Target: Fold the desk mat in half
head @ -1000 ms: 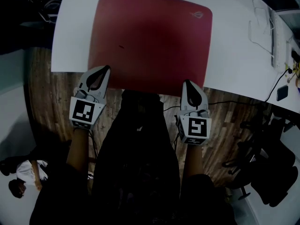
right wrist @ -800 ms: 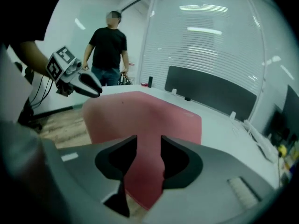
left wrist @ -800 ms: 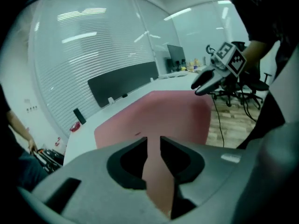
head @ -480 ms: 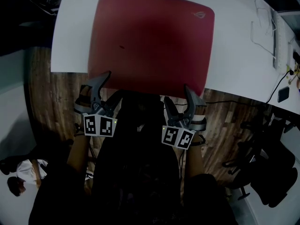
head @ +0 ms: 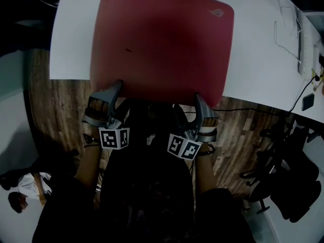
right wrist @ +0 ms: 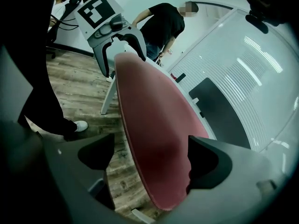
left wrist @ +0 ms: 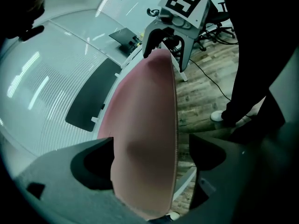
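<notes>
A red desk mat (head: 162, 39) lies flat on the white table (head: 71, 49), its near edge at the table's front edge. My left gripper (head: 120, 93) is rolled on its side at the mat's near left corner. My right gripper (head: 189, 104) stands the same way at the near right corner. Both have just been opening and are open, with the mat's edge between the jaws and not pinched. The left gripper view has the mat (left wrist: 145, 134) running between wide jaws toward the right gripper (left wrist: 174, 22). From the right gripper view the mat (right wrist: 154, 134) runs toward the left gripper (right wrist: 117, 34).
A white keyboard and cables (head: 298, 39) lie at the table's right, with a black phone (head: 305, 100) near that edge. A black pad (right wrist: 219, 111) lies beyond the mat. An office chair (head: 288, 186) stands at the right. A person in black (right wrist: 163, 24) stands behind.
Both grippers have rolled from upright onto their sides, sunk to the table's front edge and gone from shut to wide open. The mat's near edge now sits between each pair of jaws.
</notes>
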